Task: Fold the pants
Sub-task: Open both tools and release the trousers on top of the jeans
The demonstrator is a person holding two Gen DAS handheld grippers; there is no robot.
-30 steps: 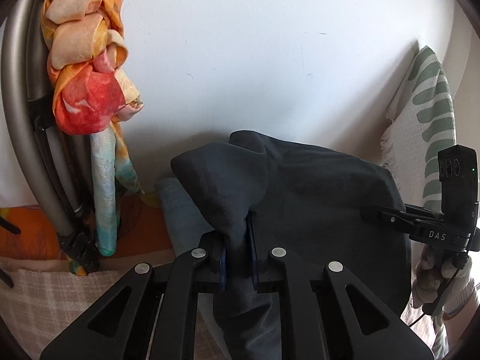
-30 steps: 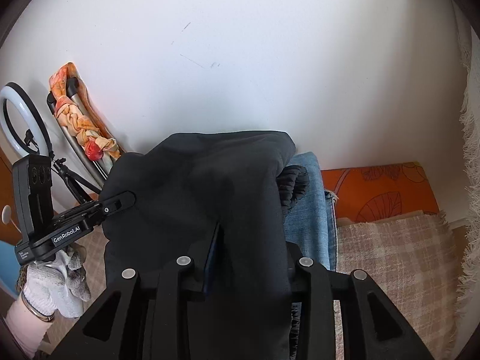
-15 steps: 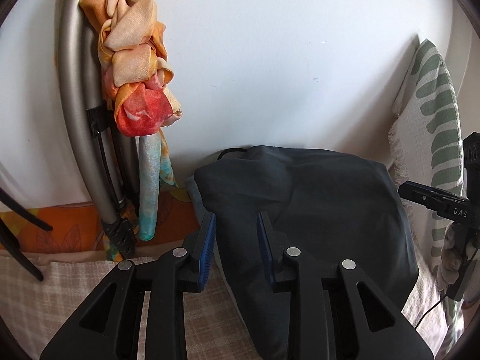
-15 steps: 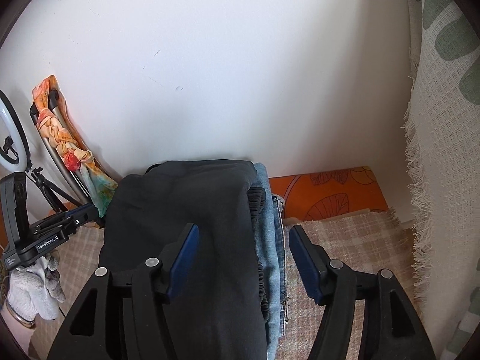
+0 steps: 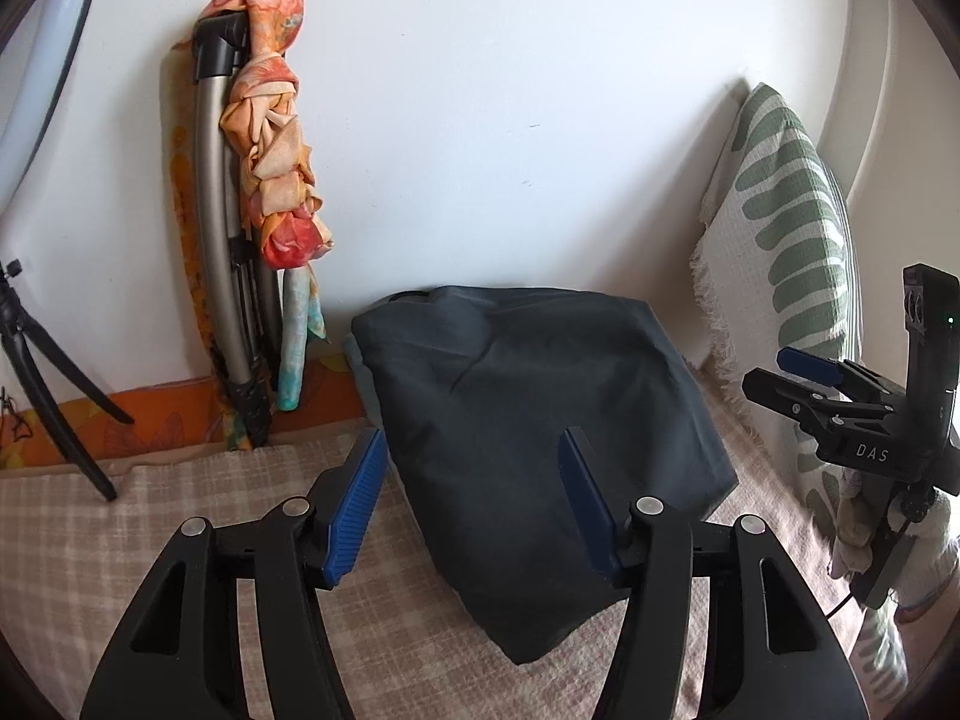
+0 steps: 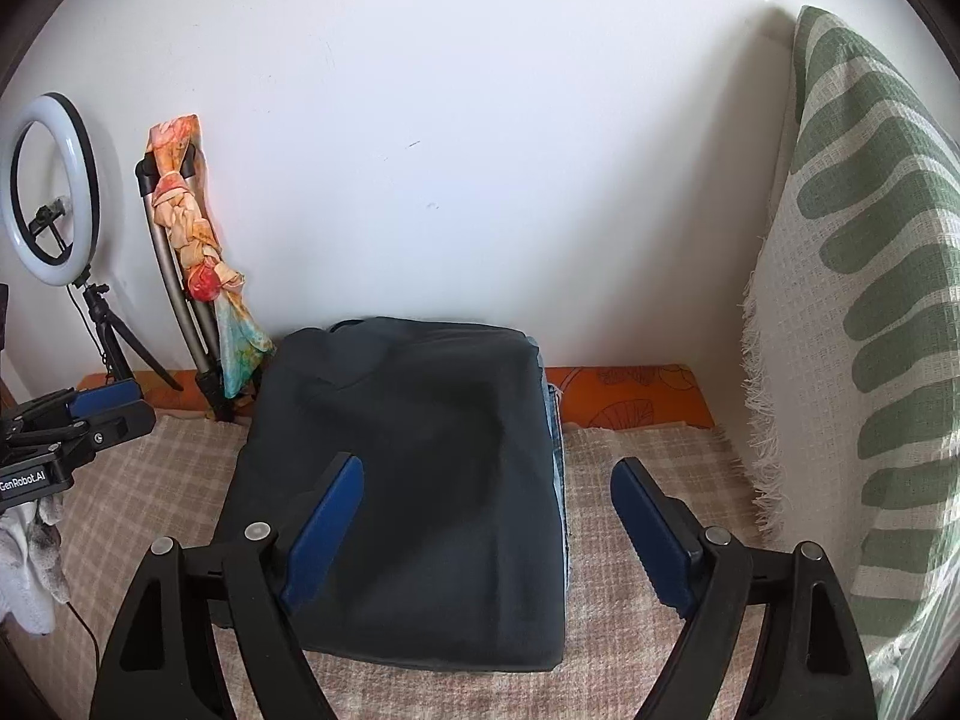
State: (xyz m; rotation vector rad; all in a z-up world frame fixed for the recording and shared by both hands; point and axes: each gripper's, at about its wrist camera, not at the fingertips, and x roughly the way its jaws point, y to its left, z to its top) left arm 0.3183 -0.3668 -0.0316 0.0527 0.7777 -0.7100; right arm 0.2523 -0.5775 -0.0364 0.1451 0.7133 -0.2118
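Two grippers are in your hands, both tilted down toward the bed and lifted clear of the cloth. Your left gripper (image 5: 474, 510) has just been opening; its blue pads (image 5: 354, 507) stand moderately apart and grip nothing, though the near left edge of the dark pants (image 5: 540, 420) shows between them from the wrist camera. Your right gripper (image 6: 486, 531) has also just been opening and now stands wide, with nothing pinched; its left pad hangs over the pants (image 6: 414, 480), its right pad over the checked blanket (image 6: 648, 444).

In the left wrist view the right gripper (image 5: 807, 363) appears at 3 o'clock, held by your gloved hand (image 5: 864, 516). In the right wrist view the left gripper (image 6: 102, 399) sits at 9 o'clock.

Folded into a rough rectangle, the pants lie on the checked blanket (image 5: 150, 498), their far edge at the white wall. Blue denim (image 6: 555, 438) peeks out along their right edge. At 10 o'clock a scarf (image 6: 192, 240) hangs on a leaning metal frame (image 6: 171, 276), with a ring light (image 6: 51, 189) beside it.
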